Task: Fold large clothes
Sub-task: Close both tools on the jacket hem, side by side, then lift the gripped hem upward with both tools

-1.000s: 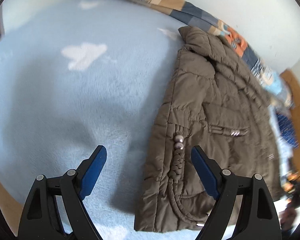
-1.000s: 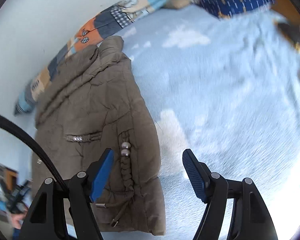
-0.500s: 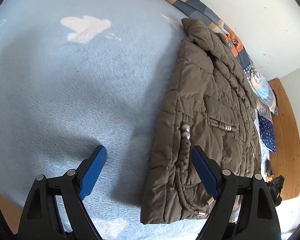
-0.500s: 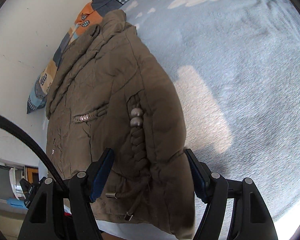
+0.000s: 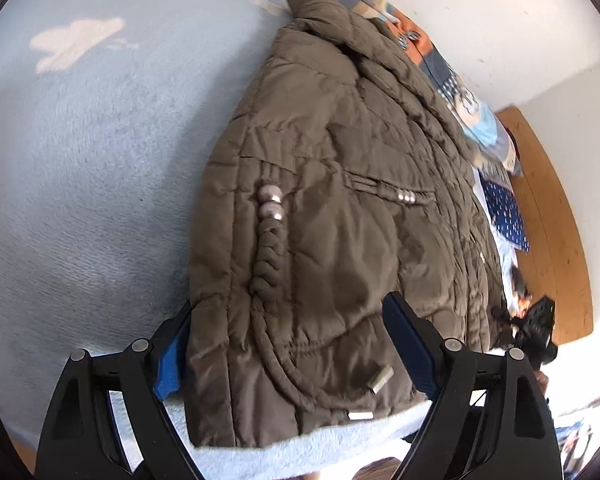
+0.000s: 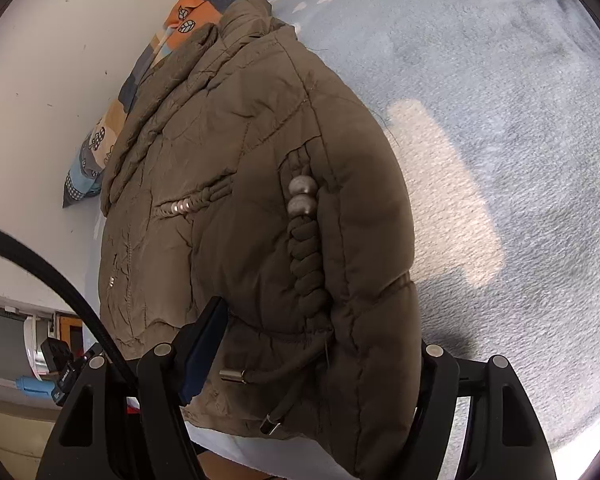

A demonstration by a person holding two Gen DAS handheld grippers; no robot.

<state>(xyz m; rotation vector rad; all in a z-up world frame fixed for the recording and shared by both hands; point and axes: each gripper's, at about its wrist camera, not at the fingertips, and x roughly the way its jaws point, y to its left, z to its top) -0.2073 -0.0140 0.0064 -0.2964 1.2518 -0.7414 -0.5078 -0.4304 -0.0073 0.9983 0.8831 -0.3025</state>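
Note:
A brown quilted jacket [image 5: 340, 184] lies folded lengthwise on a light blue blanket [image 5: 80, 168], collar far, hem near. It has a braided cord with two silver beads [image 5: 271, 204] and drawstrings at the hem. My left gripper [image 5: 288, 344] is open, its jaws straddling the hem, the left blue pad partly behind the jacket's edge. In the right wrist view the jacket [image 6: 240, 200] fills the middle. My right gripper [image 6: 312, 356] is open around the hem corner; the jacket hides its right pad.
A patchwork quilt [image 5: 428, 52] runs along the white wall behind the jacket. A dark blue patterned pillow [image 5: 504, 216] and wooden bed frame [image 5: 560, 220] lie to the right. The bed's near edge sits just under both grippers. A black cable [image 6: 60, 280] crosses the right view.
Both grippers have moved in toward the jacket's hem. The jacket was beside or ahead of the jaws; now the hem sits between the open jaws of each gripper.

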